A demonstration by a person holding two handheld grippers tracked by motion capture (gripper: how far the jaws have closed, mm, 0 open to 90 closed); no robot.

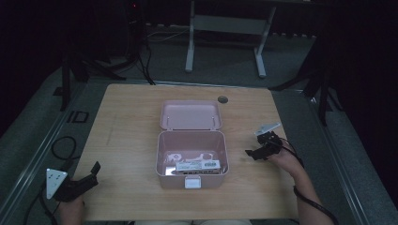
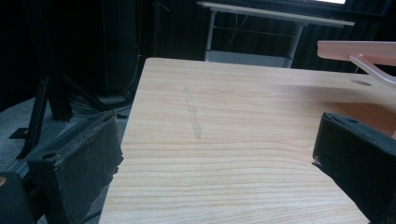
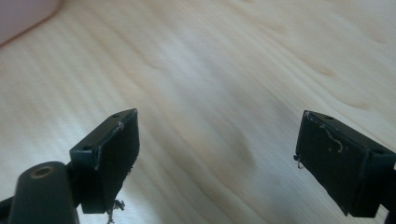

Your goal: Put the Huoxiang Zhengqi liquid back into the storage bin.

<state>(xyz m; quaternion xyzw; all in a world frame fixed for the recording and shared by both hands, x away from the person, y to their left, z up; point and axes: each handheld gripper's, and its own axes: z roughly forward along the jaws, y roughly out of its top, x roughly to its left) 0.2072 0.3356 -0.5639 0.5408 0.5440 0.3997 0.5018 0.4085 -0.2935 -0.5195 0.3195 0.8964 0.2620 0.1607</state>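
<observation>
Resting mid-surface [image 1: 131, 122], the pink box [image 1: 192, 164] is sitting with its lid flung back, contents exposed. Right gripper [image 1: 256, 152] is hovering just beside it, jaws spread, likely approaching. Left gripper [image 1: 91, 174] is idling well apart, jaws likewise spread.

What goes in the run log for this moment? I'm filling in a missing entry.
pink box: open, items inside | left gripper: open, empty, table's near-left corner | right gripper: open, empty, right of box
</observation>
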